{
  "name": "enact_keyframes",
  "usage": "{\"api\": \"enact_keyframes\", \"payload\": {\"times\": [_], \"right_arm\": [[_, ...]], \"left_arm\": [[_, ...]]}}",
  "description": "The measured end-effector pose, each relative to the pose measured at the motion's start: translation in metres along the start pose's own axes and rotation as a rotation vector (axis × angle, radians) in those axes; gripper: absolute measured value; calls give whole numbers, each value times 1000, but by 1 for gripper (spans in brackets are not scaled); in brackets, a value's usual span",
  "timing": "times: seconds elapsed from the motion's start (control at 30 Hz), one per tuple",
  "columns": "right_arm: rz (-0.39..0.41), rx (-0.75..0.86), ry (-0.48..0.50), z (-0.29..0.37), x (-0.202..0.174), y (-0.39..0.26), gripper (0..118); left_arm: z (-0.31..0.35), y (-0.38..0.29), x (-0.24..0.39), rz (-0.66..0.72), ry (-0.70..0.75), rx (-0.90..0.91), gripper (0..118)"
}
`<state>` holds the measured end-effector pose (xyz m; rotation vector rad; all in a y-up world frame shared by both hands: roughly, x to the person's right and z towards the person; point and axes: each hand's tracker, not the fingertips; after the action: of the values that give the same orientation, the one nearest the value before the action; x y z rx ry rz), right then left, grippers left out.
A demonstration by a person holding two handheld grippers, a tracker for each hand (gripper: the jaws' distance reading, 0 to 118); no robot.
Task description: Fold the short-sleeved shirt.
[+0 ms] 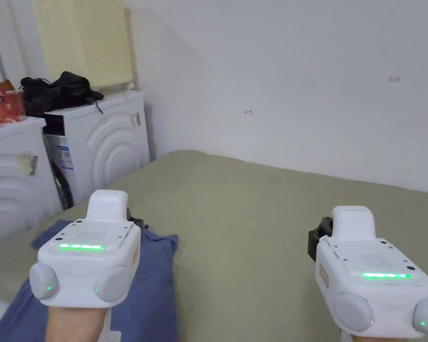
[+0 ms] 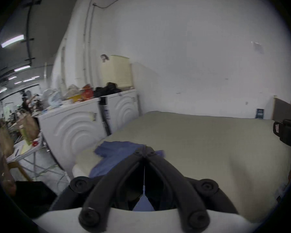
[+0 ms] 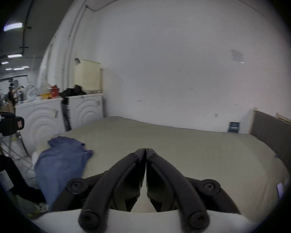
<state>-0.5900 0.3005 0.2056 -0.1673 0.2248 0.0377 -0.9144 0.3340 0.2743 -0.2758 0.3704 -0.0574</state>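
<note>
- Blue cloth, the shirt [image 1: 153,285], lies on the near left part of the bed [image 1: 253,213], close to its left edge; the right gripper view shows it [image 3: 60,159] bunched into a long rumpled heap.
- Olive-green sheet covers the bed, and most of it to the right of the shirt is bare.
- Held above the shirt is the left gripper [image 2: 144,150], its two black jaws pressed together at the tips with nothing visibly caught between them; blue cloth shows below and behind the jaws, though whether the tips touch it cannot be told.
- Well to the right, over bare sheet, the right gripper [image 3: 146,150] is held with its jaws together too, and with nothing in them.
- Both white gripper housings show a green light strip in the head view, each held by a hand at the bottom of the picture.
- Beside the left edge of the bed stand two white machines [image 1: 106,138] with ringed fronts.
- On top of them lie black bags [image 1: 57,91] and some red and yellow items [image 1: 3,104], and a cream panel [image 1: 84,42] leans against the wall.
- Behind the bed rises a plain white wall [image 1: 298,80].
- At the far right end of the bed, the right gripper view shows a grey headboard [image 3: 275,132].
</note>
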Motion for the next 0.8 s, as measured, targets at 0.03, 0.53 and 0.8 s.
{"api": "enact_keyframes", "payload": {"times": [0.03, 0.53, 0.8], "right_arm": [[-3, -3, 33, -5, -16, 0, 7], [7, -48, 282, -39, -129, -9, 7], [25, -83, 276, -57, -128, -19, 7]], "left_arm": [[2, -2, -16, 6, 29, -9, 0], [10, -29, -116, 58, 235, -92, 0], [-46, -41, -103, 81, 140, -195, 0]]}}
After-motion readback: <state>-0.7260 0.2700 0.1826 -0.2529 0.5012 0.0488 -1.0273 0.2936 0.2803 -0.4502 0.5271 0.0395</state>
